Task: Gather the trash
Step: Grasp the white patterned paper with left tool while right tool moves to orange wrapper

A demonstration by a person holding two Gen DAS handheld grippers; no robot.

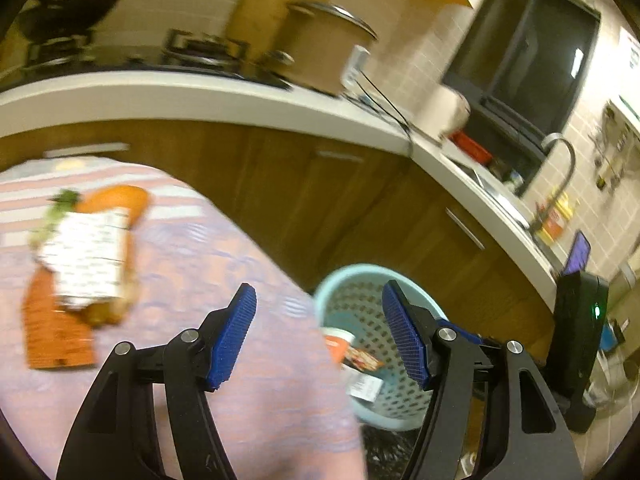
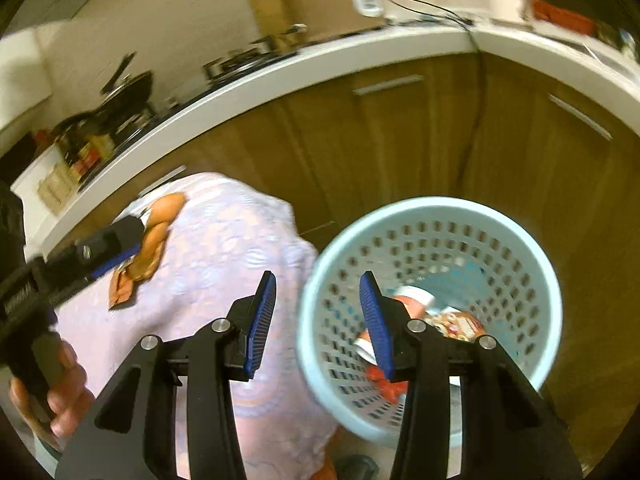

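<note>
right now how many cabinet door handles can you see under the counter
3: one left of the corner, one right of it, one partly hidden behind the table. Others may be out of view.

Basket [image 2: 432,312] right of the table [image 2: 224,280], wrappers [image 2: 456,326] inside.

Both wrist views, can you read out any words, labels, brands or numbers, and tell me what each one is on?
None can be read.
White printed paper on the pink patterned tablecloth: rows of print, too blurred.
Colourful wrappers in the light blue perforated plastic basket: too blurred.
White sign on the tiled wall: too blurred.
</note>
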